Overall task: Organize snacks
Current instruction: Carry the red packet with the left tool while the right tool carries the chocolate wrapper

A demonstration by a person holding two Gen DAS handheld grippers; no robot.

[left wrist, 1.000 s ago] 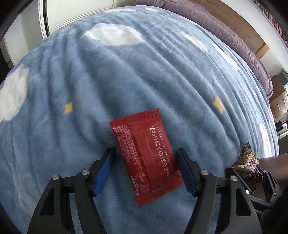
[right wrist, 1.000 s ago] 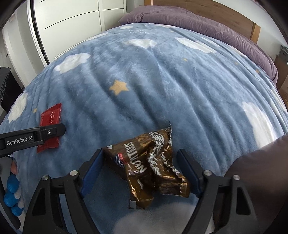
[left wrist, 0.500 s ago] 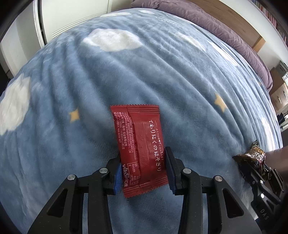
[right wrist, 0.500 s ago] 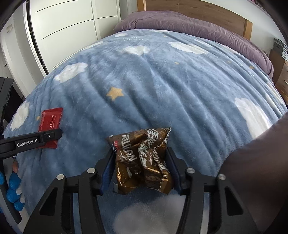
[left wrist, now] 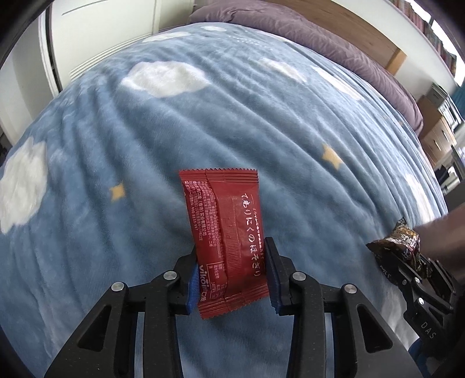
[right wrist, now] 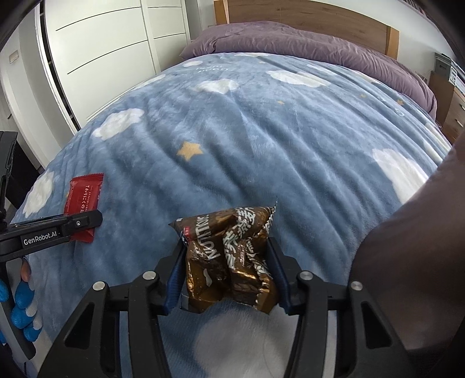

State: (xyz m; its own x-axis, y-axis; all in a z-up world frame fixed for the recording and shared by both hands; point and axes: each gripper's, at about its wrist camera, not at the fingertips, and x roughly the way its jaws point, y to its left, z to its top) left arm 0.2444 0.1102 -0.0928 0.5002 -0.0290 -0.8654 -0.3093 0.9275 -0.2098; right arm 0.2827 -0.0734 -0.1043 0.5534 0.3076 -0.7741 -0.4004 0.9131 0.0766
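Note:
A red snack packet (left wrist: 223,221) with white writing stands between the blue pads of my left gripper (left wrist: 231,256). Its jaws are closing and the pads press on the packet's lower half, just above the blanket. A crumpled brown and gold snack bag (right wrist: 229,261) sits between the pads of my right gripper (right wrist: 228,250). Those jaws are also closing and squeeze the bag's sides. In the right wrist view the red packet (right wrist: 84,194) shows at the left, its lower part behind a black finger (right wrist: 58,229) of the left gripper. The brown bag (left wrist: 398,241) appears at the right edge of the left wrist view.
Both grippers are over a blue fleece blanket (left wrist: 203,122) with white clouds and yellow stars on a bed. A purple duvet (right wrist: 290,43) and wooden headboard (right wrist: 305,17) lie at the far end. White wardrobe doors (right wrist: 101,43) stand left, a dark sleeve (right wrist: 407,261) fills the right.
Both grippers' jaws have closed in from wide apart onto their packets. The red packet has swung from slanted to straight between the left pads. The brown bag is squeezed narrower.

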